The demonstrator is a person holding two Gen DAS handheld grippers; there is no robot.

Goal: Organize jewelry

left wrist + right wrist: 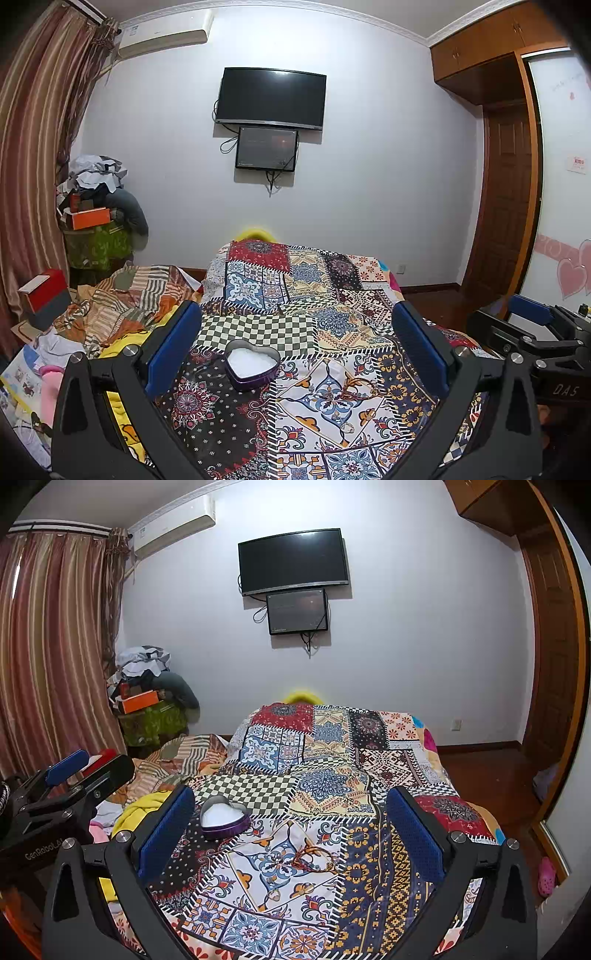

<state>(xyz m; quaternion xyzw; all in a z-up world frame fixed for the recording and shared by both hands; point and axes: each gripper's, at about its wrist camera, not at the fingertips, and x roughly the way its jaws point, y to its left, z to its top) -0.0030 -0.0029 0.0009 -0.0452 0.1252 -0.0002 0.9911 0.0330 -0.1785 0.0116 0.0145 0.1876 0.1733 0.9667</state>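
Jaws spread wide on both the left gripper & right gripper, nothing held. Heart-shaped tin w/ white filling sits mid-bedspread, toward its left edge. Bracelets lie just right of it, apart from both grippers.

Both handheld tools share one build: the left gripper and right gripper carry matte black angular frames with teardrop cut-outs, round silver screws at the pivots, and textured blue pads lining each finger. White lettering marks their black bodies.
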